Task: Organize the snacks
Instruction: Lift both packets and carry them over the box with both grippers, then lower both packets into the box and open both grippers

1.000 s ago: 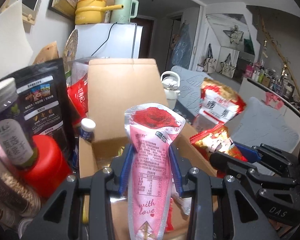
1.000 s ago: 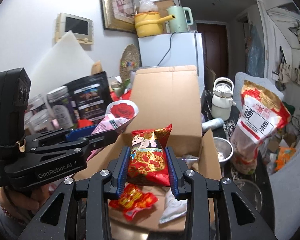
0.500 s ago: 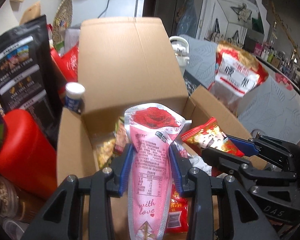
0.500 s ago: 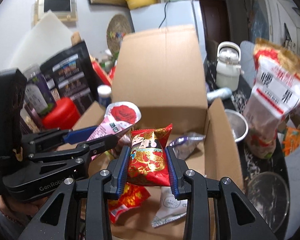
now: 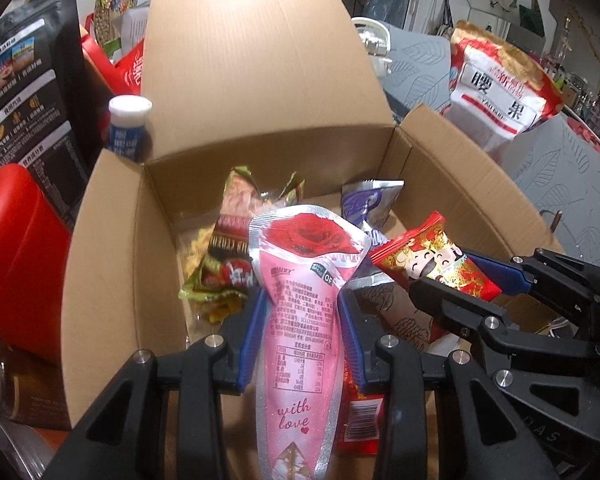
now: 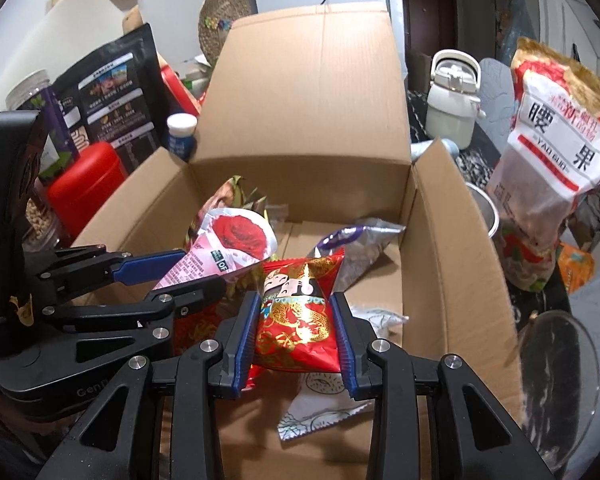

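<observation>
An open cardboard box (image 5: 112, 248) (image 6: 456, 248) holds several snack packets, among them a green and red one (image 5: 228, 248) and a silver-purple one (image 5: 370, 204) (image 6: 360, 244). My left gripper (image 5: 300, 320) (image 6: 172, 268) is shut on a pink rose-printed pouch (image 5: 304, 312) (image 6: 228, 248), held over the box's left half. My right gripper (image 6: 296, 320) (image 5: 456, 276) is shut on a red and gold snack packet (image 6: 296, 316) (image 5: 436, 260), held over the box beside the left gripper.
Left of the box stand a black pouch (image 5: 24, 80), a red container (image 5: 16, 256) and a white-capped bottle (image 5: 128, 124). To the right are a large red and white nut bag (image 6: 556, 140), a white kettle (image 6: 454, 100) and a glass bowl (image 6: 552, 384).
Both grippers have moved forward and down over the open box with their packets still held. The box interior and its packets have come into fuller view.
</observation>
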A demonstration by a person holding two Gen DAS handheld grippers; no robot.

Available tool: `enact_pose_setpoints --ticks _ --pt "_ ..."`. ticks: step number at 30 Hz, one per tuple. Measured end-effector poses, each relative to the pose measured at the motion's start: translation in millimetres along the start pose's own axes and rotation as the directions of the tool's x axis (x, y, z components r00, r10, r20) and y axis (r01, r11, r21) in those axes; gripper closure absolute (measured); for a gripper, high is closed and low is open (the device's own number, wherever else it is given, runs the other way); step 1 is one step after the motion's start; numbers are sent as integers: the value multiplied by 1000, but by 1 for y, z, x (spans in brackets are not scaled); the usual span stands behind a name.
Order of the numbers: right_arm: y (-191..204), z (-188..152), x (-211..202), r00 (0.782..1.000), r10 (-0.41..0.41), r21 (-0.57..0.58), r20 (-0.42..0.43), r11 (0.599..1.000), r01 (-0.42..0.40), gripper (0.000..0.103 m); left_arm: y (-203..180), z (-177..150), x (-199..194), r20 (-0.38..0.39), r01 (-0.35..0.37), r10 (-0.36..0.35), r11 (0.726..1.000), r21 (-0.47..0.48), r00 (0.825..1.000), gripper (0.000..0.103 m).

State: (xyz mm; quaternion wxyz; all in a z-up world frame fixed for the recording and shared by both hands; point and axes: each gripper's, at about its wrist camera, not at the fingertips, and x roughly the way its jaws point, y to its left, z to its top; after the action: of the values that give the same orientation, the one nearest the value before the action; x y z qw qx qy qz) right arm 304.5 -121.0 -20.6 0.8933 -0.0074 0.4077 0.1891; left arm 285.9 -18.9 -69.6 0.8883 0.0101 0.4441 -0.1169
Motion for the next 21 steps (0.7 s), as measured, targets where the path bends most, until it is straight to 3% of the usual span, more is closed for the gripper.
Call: enact_pose_setpoints --ticks 12,21 --pt "-2 -6 21 996 -52 -7 -70 999 52 68 -5 1 10 -56 -42 43 999 22 997 65" --pt "0 -1 16 994 -84 -8 -73 996 83 65 -13 8 11 -77 -73 76 997 34 994 63"
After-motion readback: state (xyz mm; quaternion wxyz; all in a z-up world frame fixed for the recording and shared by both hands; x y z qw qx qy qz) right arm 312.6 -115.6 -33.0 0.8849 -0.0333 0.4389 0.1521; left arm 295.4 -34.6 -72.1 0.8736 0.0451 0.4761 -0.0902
